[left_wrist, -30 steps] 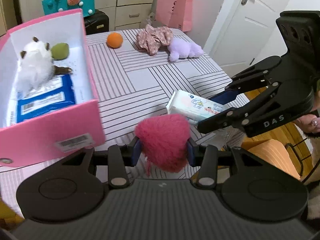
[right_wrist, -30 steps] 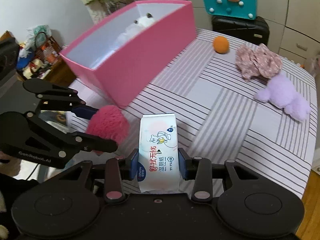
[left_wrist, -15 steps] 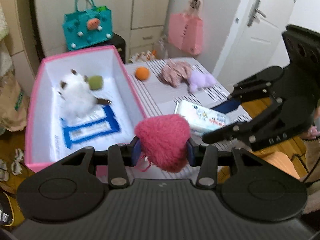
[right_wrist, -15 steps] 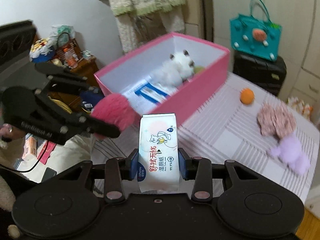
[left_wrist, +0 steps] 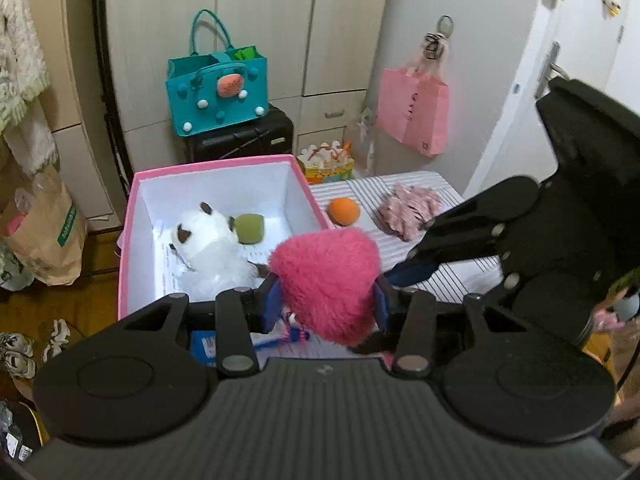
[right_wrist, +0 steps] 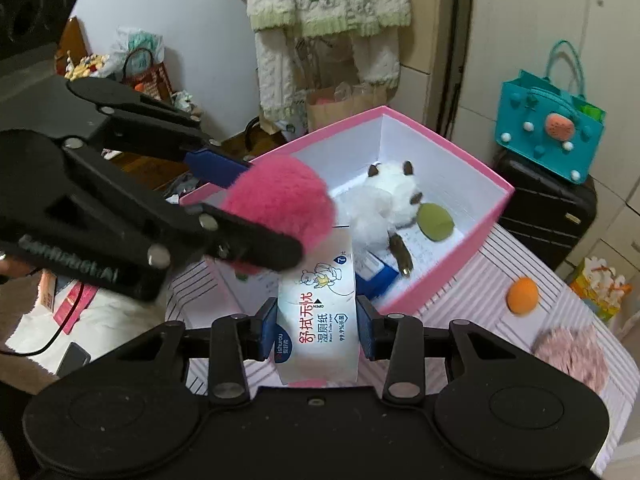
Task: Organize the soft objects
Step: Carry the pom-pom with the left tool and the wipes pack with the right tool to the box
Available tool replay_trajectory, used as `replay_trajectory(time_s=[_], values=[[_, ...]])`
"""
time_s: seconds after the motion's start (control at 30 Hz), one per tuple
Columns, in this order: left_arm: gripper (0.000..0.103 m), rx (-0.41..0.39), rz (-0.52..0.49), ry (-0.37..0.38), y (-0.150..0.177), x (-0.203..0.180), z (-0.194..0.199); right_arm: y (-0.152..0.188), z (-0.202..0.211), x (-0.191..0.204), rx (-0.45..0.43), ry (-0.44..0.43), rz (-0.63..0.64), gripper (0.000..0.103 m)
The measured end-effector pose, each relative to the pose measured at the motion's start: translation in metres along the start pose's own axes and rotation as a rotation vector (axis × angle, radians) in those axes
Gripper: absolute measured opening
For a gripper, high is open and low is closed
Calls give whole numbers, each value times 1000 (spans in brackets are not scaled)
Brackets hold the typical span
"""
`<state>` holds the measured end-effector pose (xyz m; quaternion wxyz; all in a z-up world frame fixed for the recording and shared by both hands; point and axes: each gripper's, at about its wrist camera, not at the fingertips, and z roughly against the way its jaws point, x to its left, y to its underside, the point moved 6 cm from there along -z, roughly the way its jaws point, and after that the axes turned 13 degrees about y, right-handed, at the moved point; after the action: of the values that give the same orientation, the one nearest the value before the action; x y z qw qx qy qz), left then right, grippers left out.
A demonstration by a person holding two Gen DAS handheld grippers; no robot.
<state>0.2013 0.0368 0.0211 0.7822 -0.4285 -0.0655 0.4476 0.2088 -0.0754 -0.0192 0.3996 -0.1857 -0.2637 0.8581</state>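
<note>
**Left wrist view: two soft things held over the pink box**

A table with a striped cloth (left_wrist: 460,284) is seen in a small room. White cupboards and a white door are seen behind it. A teal felt bag (left_wrist: 218,92) is set on a black case (left_wrist: 240,140), and a pink paper bag (left_wrist: 412,116) is hung on the wall. A round orange ball (left_wrist: 344,211) and a pink flowered cloth bundle (left_wrist: 410,210) are left on the cloth, near each other.

An open pink box with white inside walls (left_wrist: 216,184) is placed at the table's edge. A fluffy white toy animal with dark ears (left_wrist: 212,248) and a small green round pad (left_wrist: 249,229) are seen in it, touching. A blue and white flat pack (right_wrist: 376,270) is laid on the box floor.

A fuzzy bright pink heart-shaped plush (left_wrist: 328,284) is squeezed between the pads of the left gripper (left_wrist: 326,300) and is held above the box. A white pack of wet wipes with red and green print (right_wrist: 318,316) is pinched by its sides in the right gripper (right_wrist: 318,330), just beside the plush, over the near end of the box. In the right wrist view the plush is seen touching the top of the pack.
</note>
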Motion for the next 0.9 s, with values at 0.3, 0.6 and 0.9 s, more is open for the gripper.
replay_trajectory(time_s=[0.3,0.6,0.9], values=[[44,39,26,-13,-13,40,-36,-25,-48,-7,26,-63,91,45],[44,116,132,31,-15,78,-88,-32,-92,2,95,-65,248,45],[47,59,212,21,-25,107,-113,-43,-114,1,145,-52,323,51]])
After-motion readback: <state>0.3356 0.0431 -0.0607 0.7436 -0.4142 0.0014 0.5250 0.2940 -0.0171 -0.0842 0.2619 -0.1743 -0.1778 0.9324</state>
